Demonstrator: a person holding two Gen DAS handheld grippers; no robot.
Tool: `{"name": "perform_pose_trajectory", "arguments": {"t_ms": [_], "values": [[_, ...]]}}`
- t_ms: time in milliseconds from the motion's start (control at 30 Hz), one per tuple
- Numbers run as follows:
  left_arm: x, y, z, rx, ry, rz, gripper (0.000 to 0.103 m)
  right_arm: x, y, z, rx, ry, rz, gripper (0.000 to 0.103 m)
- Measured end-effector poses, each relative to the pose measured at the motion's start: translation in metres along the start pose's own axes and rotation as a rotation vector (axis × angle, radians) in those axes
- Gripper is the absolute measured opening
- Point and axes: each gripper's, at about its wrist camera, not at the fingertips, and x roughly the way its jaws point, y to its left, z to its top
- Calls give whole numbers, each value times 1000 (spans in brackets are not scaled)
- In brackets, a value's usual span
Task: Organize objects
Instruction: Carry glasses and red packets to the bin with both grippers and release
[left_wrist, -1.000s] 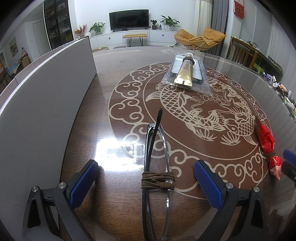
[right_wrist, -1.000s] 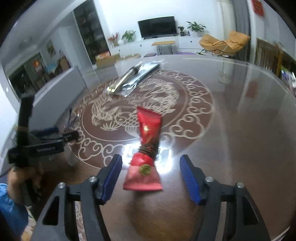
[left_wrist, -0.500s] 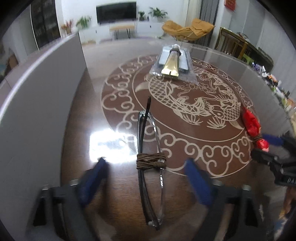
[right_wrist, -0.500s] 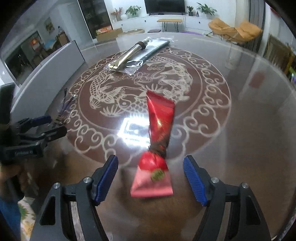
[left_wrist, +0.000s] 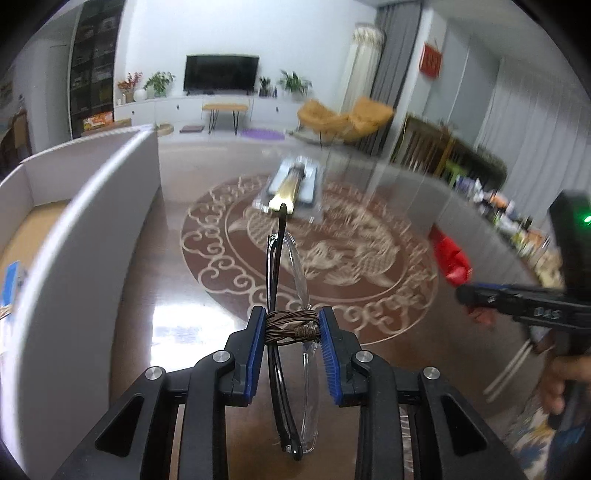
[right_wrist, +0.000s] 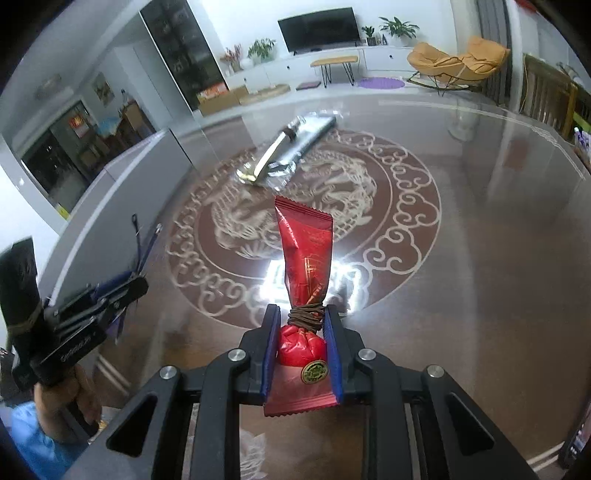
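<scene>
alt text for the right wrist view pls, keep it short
The right gripper, jaws shut, holds a red foil snack packet by its brown-string-wrapped waist above a glossy brown table with a cream dragon medallion. A gold tube on a clear plastic sleeve lies beyond; the left gripper is at left.

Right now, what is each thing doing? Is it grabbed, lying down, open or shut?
Left gripper: shut on the glasses.
Glasses: folded, bound with brown string, lifted off the table.
Right gripper: shut on the red packet.
Red packet: tied with string, held upright.
Gold tube: lying on a clear bag.
White box: open on top.
</scene>
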Motion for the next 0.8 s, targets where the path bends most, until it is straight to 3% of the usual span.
{"name": "perform_pose_trajectory", "arguments": {"t_ms": [233,500,633,800], "values": [[-64,5,17,-32,-119,-22,29,-25,35,12,-13,-38,83,24],[-123,38,24,-83,-179,12,29,-39,92,16,-67,-40,186,24],[-154,79,24,-139,-188,79,29,-37,131,24,-119,-35,247,24],[-193,142,22,-187,-201,237,29,-34,199,43,-200,-33,360,24]]}}
